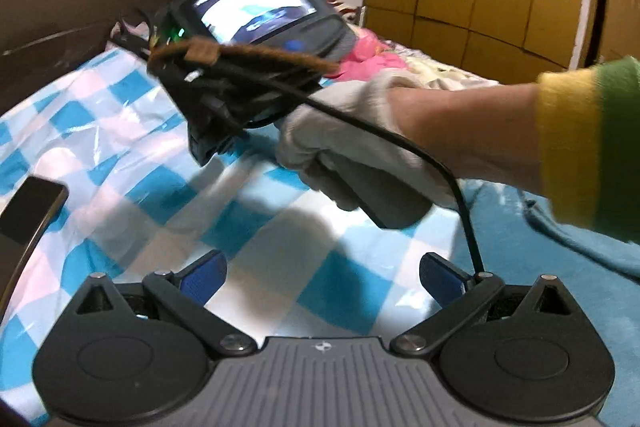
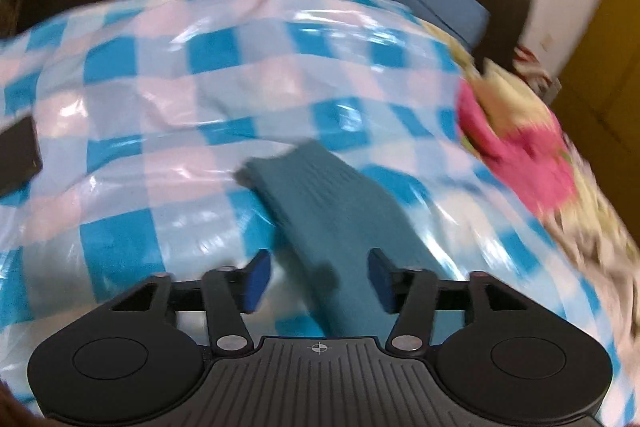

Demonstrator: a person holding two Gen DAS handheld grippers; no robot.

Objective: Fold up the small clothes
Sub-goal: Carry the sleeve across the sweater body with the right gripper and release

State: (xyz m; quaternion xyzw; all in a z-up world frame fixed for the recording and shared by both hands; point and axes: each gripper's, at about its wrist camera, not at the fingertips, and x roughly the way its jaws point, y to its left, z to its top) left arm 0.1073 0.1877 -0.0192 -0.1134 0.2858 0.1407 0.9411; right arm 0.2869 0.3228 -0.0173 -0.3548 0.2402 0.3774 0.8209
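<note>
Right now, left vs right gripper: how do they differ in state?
The left gripper has its jaws spread wide over bare blue-checked cover; the right gripper is open more narrowly. Nothing lies between the left gripper's pads, while a teal garment runs between the right gripper's pads, apparently ungripped. The right view is motion-blurred; the left is sharp. Both are open, with blue pads.

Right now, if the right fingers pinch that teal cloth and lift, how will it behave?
The teal cloth looks knitted and soft, so it will probably droop. It likely slides easily on the shiny checkered sheet.
</note>
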